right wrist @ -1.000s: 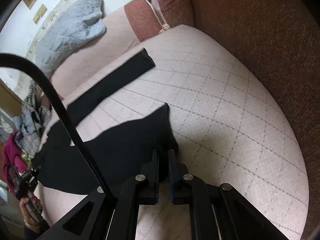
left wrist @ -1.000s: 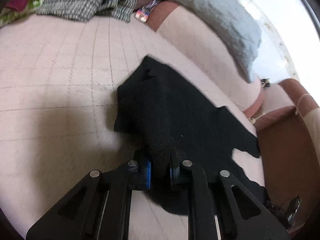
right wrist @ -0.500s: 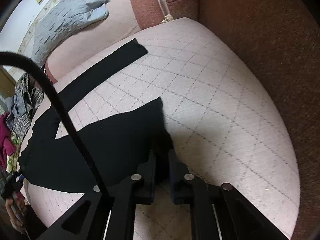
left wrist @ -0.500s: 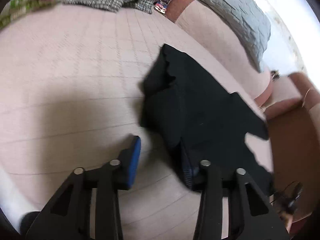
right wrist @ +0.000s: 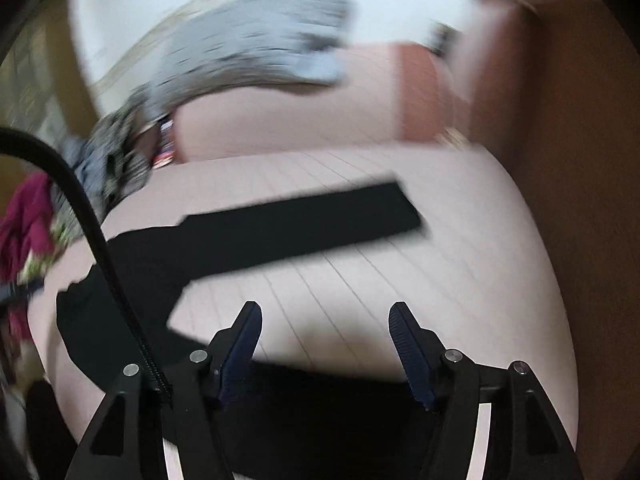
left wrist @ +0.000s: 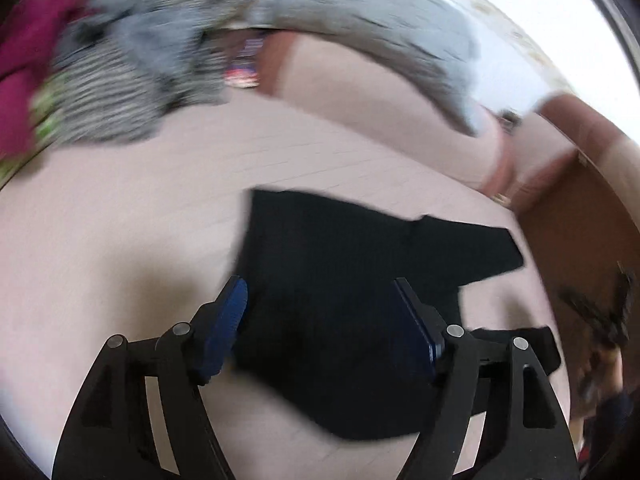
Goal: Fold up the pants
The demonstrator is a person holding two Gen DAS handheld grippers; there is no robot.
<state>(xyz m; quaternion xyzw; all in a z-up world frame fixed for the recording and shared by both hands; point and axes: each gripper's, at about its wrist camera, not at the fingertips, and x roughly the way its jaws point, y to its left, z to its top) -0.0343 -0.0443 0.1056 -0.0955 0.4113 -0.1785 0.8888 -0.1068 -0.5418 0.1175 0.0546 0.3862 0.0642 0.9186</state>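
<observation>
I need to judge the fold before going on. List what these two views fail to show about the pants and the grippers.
- Left wrist view: the near edge of the black pants is hidden behind the left gripper, whose jaws are opening, pads off the cloth.
- Right wrist view: the near leg is cut off under the right gripper, also opening over bare cushion.
- Both views: motion blur hides creases and seams.
- The clothes pile is too smeared to identify.

Both grippers have let go of the black fabric pants (left wrist: 344, 280) — left gripper (left wrist: 320, 316) and right gripper (right wrist: 325, 332) now spreading their fingers, lifted clear of the pink quilted sofa seat (right wrist: 440, 272).
</observation>
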